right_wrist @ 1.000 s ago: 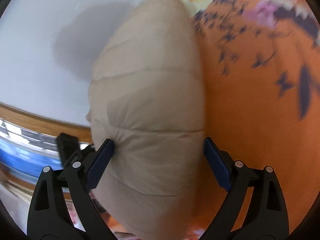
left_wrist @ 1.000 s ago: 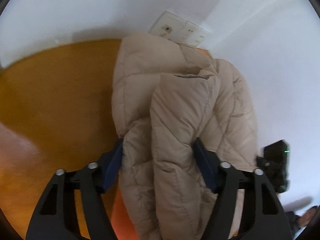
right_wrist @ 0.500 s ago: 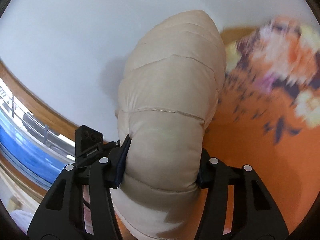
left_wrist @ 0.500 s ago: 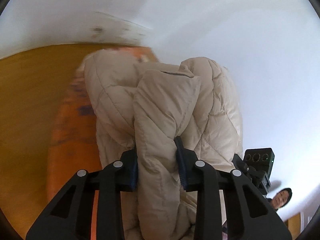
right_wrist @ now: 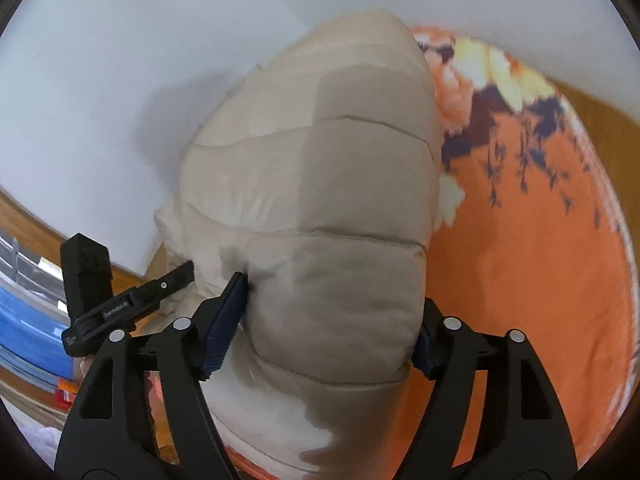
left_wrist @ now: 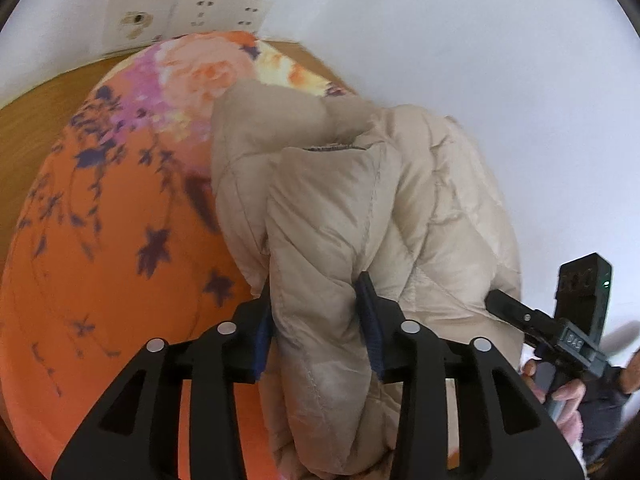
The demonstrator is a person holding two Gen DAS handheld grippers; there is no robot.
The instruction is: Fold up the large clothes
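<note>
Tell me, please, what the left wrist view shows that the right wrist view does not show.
Only the left wrist view shows the wall sockets, the person's hand and the left gripper shut on a fold of the beige puffer jacket.

Only the right wrist view shows the blue striped area and the right gripper clamping a wide padded section.

Both show the jacket, the orange floral bedspread and the white wall.

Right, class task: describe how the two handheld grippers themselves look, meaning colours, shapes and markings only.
Both match. The left gripper and right gripper each have two black plastic arms with triangular cut-outs and round silver bolt heads. The fingers carry ribbed dark blue pads. Seen from the other side, each also has a black boxy block on top; one bears small white lettering, too small to read.
</note>
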